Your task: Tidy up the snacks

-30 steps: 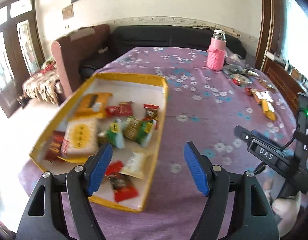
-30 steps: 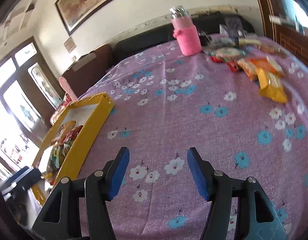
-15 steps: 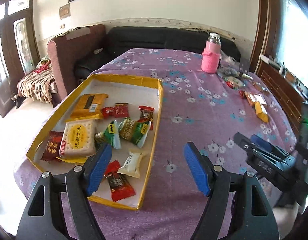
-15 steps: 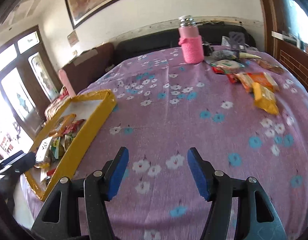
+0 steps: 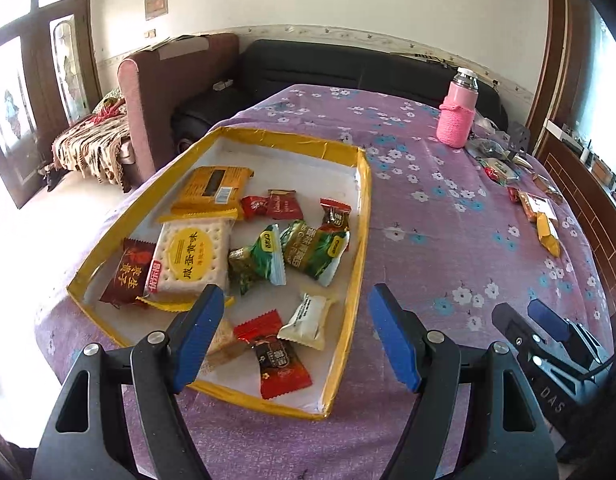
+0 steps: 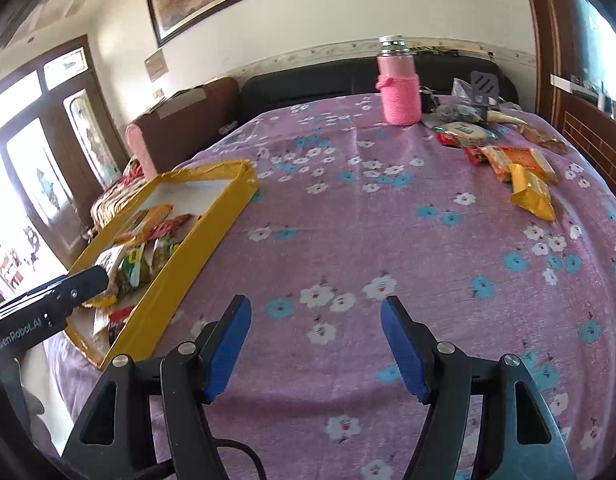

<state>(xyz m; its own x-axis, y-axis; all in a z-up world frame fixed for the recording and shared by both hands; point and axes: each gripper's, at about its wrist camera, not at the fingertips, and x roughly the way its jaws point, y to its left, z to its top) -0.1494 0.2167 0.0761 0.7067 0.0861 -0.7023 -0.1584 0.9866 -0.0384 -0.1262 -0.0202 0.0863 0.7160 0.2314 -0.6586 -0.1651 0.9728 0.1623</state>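
- Table under a purple cloth printed with white and blue flowers [image 6: 348,208]: carries everything listed below.
- Shallow rectangular tray with yellow taped rim and white floor [image 5: 360,240]: lies along the table's left edge, long axis running from the near edge toward the far edge. It already holds a good number of wrapped snacks.
- Pink knit-sleeved bottle with a metal cap [image 6: 400,84]: stands upright near the far edge, not part of the sorting.
- Loose pile of snack packets [image 6: 508,160]: lies near the far right corner, well apart from the tray, beside the bottle. These look to be what is left to move.
- Yellow foil snack bag [image 6: 531,193]: nearest member of that pile, long axis pointing roughly toward the near edge; ahead and to the right of the right-hand tool.
- Right gripper, black frame with blue pads [image 6: 316,344]: jaws spread wide, carrying nothing, hanging over bare cloth near the near edge. It is the nearer tool to the loose pile, so the next pickup likely falls to it, reaching forward and rightward.
- Left gripper, same build [image 5: 295,332]: jaws spread wide, carrying nothing, poised over the tray's near right corner, with the red-wrapped candy [image 5: 281,362] and white-wrapped candy [image 5: 308,318] lying between its pads in view.
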